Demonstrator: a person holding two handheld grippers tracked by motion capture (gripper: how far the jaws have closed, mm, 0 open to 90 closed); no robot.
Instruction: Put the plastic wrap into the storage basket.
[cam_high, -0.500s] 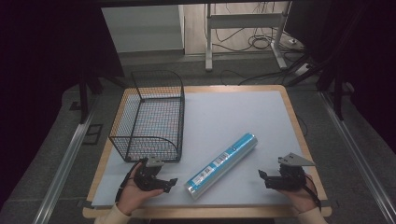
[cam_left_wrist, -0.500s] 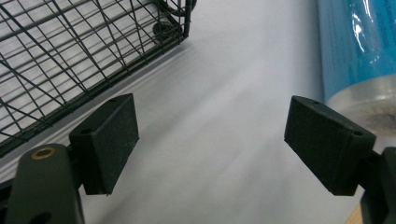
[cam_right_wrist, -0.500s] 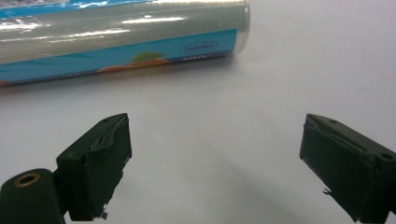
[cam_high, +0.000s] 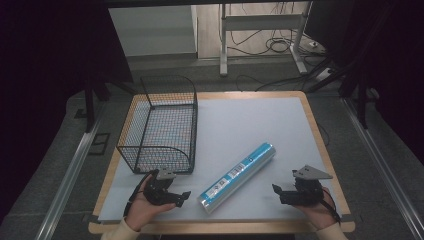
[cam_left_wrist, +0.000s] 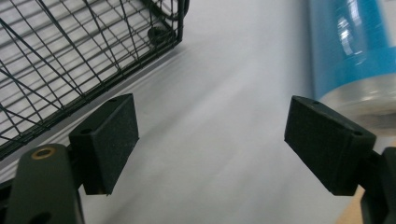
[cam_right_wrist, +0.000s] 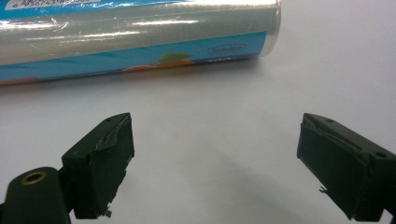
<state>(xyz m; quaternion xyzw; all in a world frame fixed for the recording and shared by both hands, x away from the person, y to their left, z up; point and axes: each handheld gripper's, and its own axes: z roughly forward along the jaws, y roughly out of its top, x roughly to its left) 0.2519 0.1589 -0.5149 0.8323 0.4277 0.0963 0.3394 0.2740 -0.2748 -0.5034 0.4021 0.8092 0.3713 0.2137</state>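
While both pairs of jaws stand spread wide with nothing between them, the left gripper (cam_high: 175, 196) and right gripper (cam_high: 286, 194) rest low in the person's palms, pointing inward at the blue film roll (cam_high: 237, 177) lying between them, untouched. Just beyond the left jaws sits the wire basket (cam_high: 161, 125). Up close, the roll's label runs off frame, its print unreadable.

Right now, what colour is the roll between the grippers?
The roll is blue with a clear shiny wrap and a white label; the right gripper view shows it best.
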